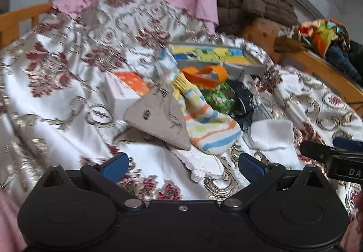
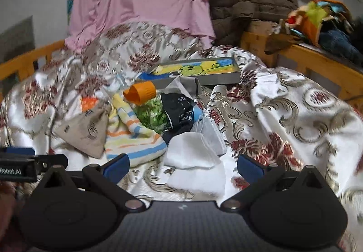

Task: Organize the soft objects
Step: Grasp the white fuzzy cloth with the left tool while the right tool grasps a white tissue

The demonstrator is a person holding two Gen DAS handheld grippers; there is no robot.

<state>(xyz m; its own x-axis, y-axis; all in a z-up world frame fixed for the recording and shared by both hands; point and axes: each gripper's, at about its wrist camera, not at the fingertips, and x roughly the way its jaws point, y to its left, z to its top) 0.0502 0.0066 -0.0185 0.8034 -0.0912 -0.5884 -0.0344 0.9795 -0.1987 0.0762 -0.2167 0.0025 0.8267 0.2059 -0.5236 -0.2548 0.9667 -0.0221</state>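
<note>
White sock (image 2: 192, 152) ahead between right gripper (image 2: 183, 166) spread fingers (image 2: 116, 166), untouched

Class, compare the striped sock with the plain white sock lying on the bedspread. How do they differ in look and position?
The striped sock has yellow, orange and blue bands and an orange cuff; the white sock is plain. The striped sock looks longer and overlaps other items in the pile; the white sock lies at the pile's near edge. Both are soft and ungripped, lying on the patterned bedspread.

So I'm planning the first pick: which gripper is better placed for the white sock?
Right. The white sock lies directly between the open right gripper fingers; it sits right of the left gripper.
</note>
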